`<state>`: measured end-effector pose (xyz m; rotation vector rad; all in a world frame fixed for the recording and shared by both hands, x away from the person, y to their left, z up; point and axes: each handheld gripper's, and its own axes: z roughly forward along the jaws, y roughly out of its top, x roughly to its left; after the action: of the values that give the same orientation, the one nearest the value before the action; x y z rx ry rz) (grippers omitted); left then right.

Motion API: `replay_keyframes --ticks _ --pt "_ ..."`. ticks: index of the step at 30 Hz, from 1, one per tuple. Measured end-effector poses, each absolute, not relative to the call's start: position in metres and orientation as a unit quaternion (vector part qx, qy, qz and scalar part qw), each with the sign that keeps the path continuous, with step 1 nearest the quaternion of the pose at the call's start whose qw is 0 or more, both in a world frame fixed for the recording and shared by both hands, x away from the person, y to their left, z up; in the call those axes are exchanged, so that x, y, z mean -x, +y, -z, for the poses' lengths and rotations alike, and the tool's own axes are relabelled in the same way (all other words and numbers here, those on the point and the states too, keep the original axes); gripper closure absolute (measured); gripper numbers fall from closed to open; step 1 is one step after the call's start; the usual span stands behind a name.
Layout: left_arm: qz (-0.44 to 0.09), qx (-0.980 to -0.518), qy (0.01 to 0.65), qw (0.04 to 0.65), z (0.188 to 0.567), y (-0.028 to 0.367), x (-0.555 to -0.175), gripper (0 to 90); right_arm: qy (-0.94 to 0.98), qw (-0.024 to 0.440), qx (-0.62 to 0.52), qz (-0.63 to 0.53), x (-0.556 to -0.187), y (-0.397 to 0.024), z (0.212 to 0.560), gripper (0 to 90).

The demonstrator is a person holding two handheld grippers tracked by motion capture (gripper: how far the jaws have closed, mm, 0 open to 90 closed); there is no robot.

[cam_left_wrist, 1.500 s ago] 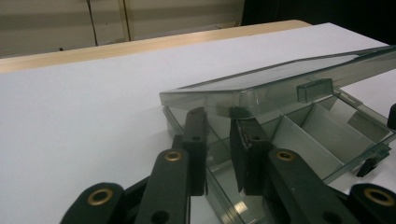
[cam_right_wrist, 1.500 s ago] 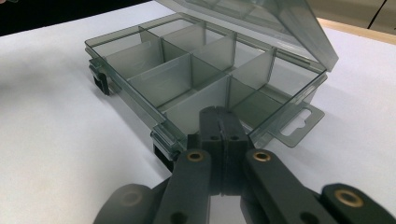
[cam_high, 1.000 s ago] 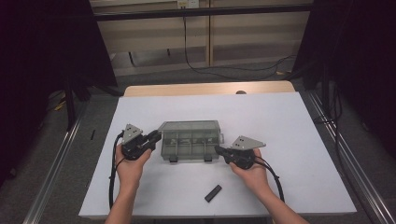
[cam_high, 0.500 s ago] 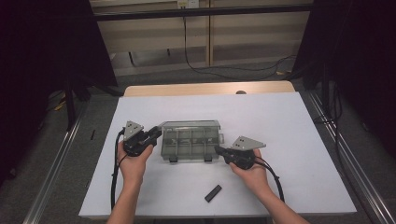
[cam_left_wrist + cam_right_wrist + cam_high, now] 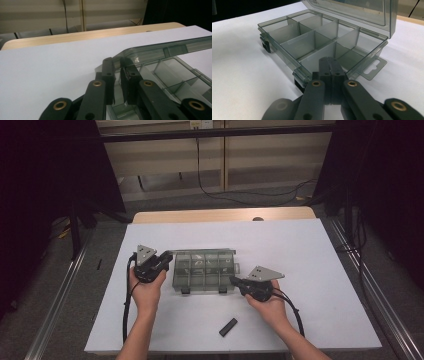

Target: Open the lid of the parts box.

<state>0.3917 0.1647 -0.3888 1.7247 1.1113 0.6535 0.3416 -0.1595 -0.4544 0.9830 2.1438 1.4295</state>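
Counter [image 5: 320,270]: white top, wide bare room to the far side and to the right of the box; near edge lies just behind both forearms.
Box [image 5: 204,270]: smoky clear plastic, left of the counter's middle, lid [image 5: 160,51] raised, two dark latches on its near wall.
Compartments: divided cells, all bare.
Left tool [image 5: 167,258]: at the box's left end; jaws have just been closing, clamped on the lid's corner.
Right tool [image 5: 234,281]: jaws together, tips at the box's near right corner.
Bar [image 5: 228,327]: small, black, near the front edge, apart from the box.
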Motion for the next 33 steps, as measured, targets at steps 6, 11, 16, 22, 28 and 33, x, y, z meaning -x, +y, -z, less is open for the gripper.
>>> replay_keyframes --ticks 6,11,16,22,28,33 --pt "-0.272 -0.703 0.465 0.465 0.385 0.161 -0.395 84.1 0.762 0.195 -0.349 -0.509 -0.341 -0.159 0.455 90.0" --pt "-0.266 -0.7 0.474 0.462 0.381 0.16 -0.399 84.8 0.763 0.195 -0.347 -0.51 -0.342 -0.159 0.456 90.0" --pt "-0.265 -0.696 0.482 0.462 0.379 0.159 -0.402 85.3 0.763 0.195 -0.348 -0.51 -0.342 -0.158 0.456 90.0" --pt "-0.261 -0.696 0.487 0.459 0.376 0.159 -0.406 85.5 0.762 0.195 -0.349 -0.51 -0.343 -0.157 0.456 90.0" --pt "-0.251 -0.696 0.494 0.456 0.373 0.159 -0.41 85.6 0.763 0.198 -0.346 -0.509 -0.343 -0.157 0.456 90.0" --pt "-0.244 -0.691 0.502 0.46 0.371 0.16 -0.415 85.8 0.763 0.199 -0.345 -0.509 -0.343 -0.157 0.456 90.0"
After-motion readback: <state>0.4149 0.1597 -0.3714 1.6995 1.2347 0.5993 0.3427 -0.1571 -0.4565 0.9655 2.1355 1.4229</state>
